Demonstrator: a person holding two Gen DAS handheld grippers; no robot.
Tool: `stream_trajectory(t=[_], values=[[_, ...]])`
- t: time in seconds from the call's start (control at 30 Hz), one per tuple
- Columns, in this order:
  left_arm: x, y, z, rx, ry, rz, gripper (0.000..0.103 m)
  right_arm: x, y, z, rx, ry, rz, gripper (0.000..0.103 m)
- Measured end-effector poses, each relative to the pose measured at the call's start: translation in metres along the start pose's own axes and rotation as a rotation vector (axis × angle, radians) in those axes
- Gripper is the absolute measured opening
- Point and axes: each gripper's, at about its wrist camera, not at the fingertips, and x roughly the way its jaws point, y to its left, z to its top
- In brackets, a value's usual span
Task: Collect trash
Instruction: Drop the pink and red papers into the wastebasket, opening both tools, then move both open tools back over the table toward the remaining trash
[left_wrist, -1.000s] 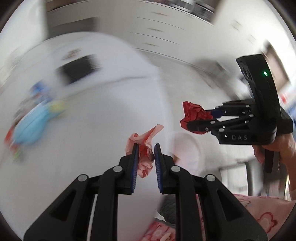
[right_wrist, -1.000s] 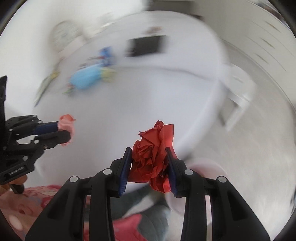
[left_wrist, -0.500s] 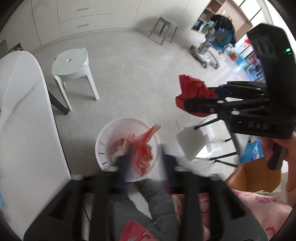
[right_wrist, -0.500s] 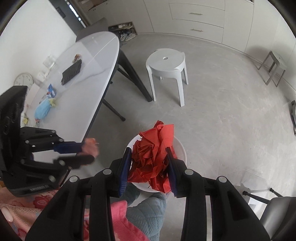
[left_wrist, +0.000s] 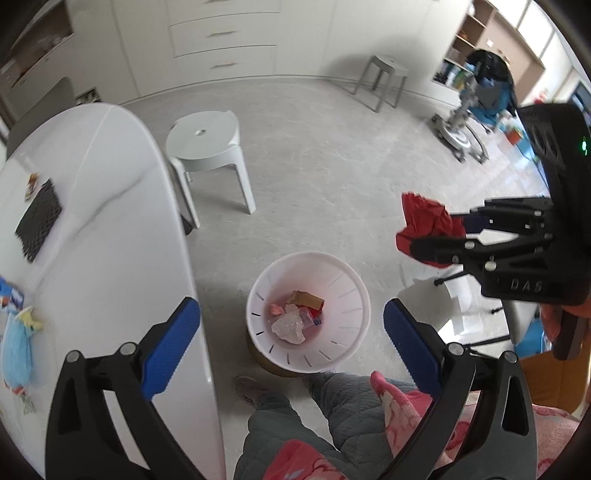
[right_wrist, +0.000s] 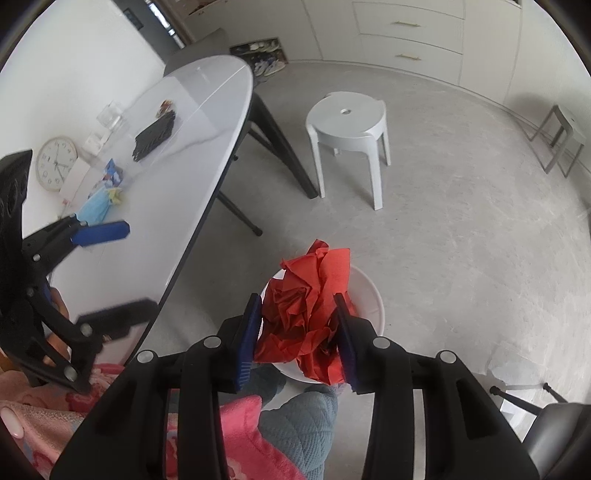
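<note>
Left wrist: left gripper (left_wrist: 291, 325) spread, tilted over bin (left_wrist: 354, 295)

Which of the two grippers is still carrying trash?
The right gripper: its jaws clamp crumpled red paper. The left gripper stands wide open, empty, over the bin.

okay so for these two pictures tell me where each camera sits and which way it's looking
Left wrist: sits on the left gripper, facing steeply down at the white bin on the floor; its empty, wide-open fingers, the person's legs and the right gripper show.
Right wrist: sits on the right gripper, facing down over the bin's rim; its fingers clamp red crumpled paper, and the left gripper shows beside it.
Shared: bin, white table, white stool, red paper.
</note>
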Motion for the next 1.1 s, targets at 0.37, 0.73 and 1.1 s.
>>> stream_trajectory(t=[0.37, 0.73, 1.1], values=[[-0.013, 0.03, -0.011, -0.109, -0.027, 0.044, 0.095, 0.036, 0.026, 0.005, -0.048, 0.087, -0.092, 0.1], [-0.026, 0.057, -0.025, -0.204, -0.058, 0.081, 0.095, 0.037, 0.05, 0.03, -0.067, 0.064, -0.077, 0.1], [-0.056, 0.122, -0.068, -0.396, -0.115, 0.178, 0.095, 0.057, 0.122, 0.066, -0.208, 0.066, -0.014, 0.1]])
